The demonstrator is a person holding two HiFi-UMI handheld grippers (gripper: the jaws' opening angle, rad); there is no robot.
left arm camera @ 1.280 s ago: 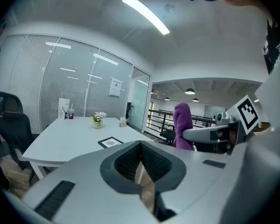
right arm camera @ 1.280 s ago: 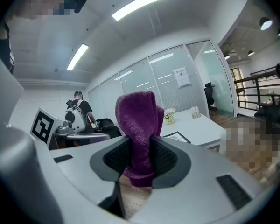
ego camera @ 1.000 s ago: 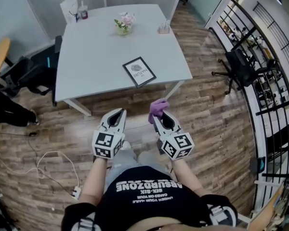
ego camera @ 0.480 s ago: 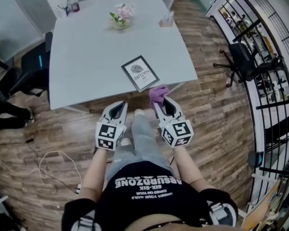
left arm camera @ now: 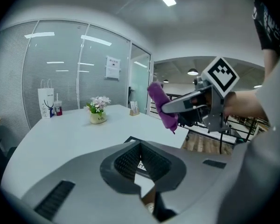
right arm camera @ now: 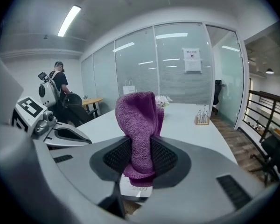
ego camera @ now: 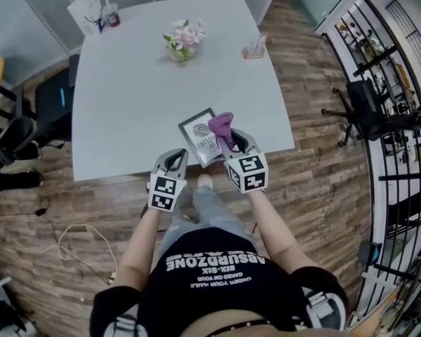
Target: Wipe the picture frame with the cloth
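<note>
Both grippers have come up from over the floor to the white table [ego camera: 126, 97]: right gripper [ego camera: 232, 142] pinches the purple cloth [ego camera: 221, 125] over the black picture frame [ego camera: 195, 139] lying at its near edge, left gripper [ego camera: 176, 158] pressed together, empty, so wiping looks imminent.

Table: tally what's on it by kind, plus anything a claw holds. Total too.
Picture frame: 1
Flower pot: 1
Paper bag: 1
Cup: 1
Small stand: 1
Cloth, gripped in the right claw: 1
Total: 6
</note>
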